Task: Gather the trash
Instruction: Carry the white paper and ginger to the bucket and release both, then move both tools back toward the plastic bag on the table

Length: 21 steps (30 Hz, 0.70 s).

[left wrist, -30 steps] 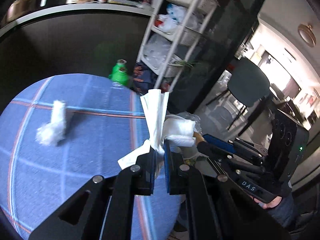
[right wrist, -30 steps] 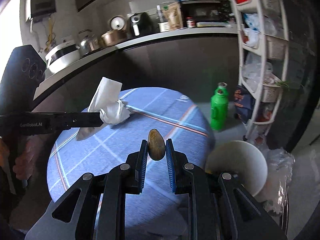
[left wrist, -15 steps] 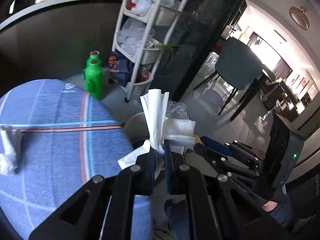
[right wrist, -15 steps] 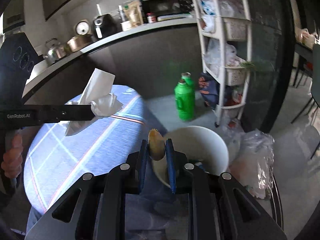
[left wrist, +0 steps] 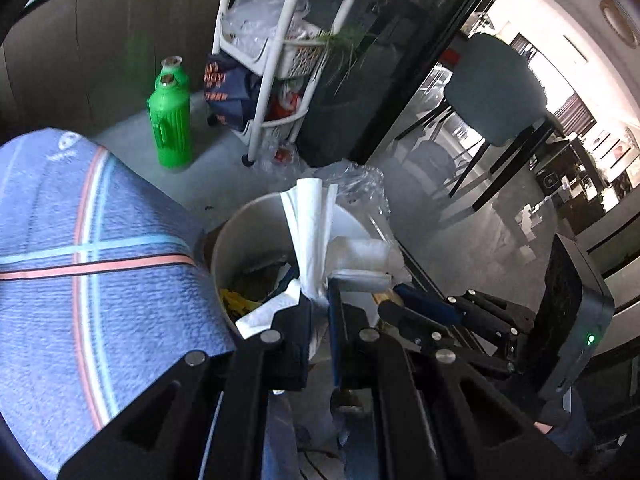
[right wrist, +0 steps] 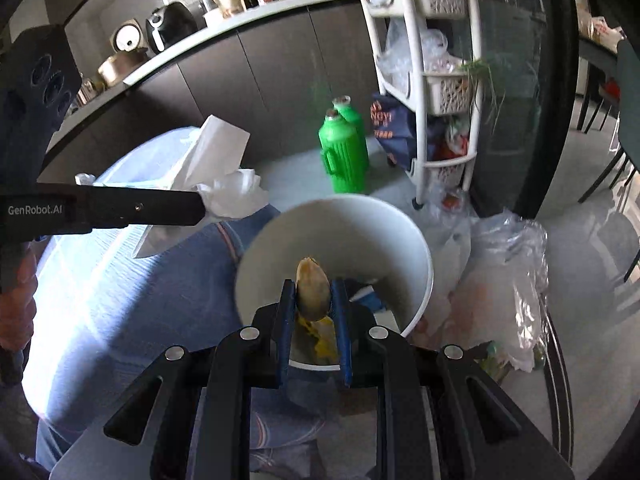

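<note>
White tissue (left wrist: 310, 236) sits clenched in our left gripper's (left wrist: 319, 304) jaws and a brown shell (right wrist: 312, 295) in our right gripper's (right wrist: 313, 300), both above the white bin (right wrist: 416, 248) beside the blue surface (left wrist: 80, 280).

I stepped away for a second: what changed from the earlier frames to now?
Both grippers swung from over the blue table to the white bin. Unchanged: left gripper clamps the tissue, right gripper grips the brown shell. Nothing released.
</note>
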Tool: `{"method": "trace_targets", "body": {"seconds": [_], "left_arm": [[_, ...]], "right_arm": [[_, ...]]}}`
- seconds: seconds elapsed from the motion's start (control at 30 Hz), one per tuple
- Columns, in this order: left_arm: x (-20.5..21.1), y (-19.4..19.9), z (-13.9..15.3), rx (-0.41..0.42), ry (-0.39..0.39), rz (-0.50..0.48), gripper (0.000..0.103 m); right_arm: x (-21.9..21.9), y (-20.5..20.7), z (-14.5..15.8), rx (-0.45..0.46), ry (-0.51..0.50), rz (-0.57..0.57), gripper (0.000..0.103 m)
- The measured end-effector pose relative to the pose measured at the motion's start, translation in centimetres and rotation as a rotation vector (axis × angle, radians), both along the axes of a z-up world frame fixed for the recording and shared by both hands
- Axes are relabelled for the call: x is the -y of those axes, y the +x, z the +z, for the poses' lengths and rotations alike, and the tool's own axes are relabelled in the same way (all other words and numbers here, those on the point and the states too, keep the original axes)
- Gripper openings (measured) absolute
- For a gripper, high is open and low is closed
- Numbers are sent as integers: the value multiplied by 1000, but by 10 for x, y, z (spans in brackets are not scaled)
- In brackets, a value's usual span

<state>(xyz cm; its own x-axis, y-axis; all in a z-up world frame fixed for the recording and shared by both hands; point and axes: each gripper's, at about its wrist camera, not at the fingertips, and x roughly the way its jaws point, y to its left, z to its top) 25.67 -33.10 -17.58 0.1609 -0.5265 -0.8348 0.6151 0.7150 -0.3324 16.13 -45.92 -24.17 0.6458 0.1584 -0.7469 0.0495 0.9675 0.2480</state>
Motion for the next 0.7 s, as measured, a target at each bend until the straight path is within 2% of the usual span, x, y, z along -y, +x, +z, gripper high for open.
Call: {"method": "trace_targets", "body": {"seconds": [0.13,0.17,0.2,0.23,0.27,0.3,0.33,0.4,0.53,0.7], "left_arm": [[13,8,-19,-18,27,-2,12],[15,8,-20,-17,31,0,17],[17,8,-21,-6,37,7,27],[18,8,-21,5,35,12,35],[18,8,-21,14,28,16,51],[18,8,-17,34,18,30,63],[16,8,-14,48,10,39,66],[12,9,-7,77,0,56,81],[3,4,9,129,-35,101,98],[-11,-7,27,162,-38,144,99]], "right_arm": [[3,10,-19,-14,1,7,18],[3,11,-22,-10,5,10,22],[4,13,-27,-10,11,18,42],[4,12,-29,-9,11,24,53],[3,11,-31,-3,11,32,68],[2,8,-31,10,6,42,70],[1,6,-30,15,5,51,73],[0,2,-29,22,14,59,95],[-4,-2,-23,24,17,66,94],[-11,-5,-14,29,24,59,94]]}}
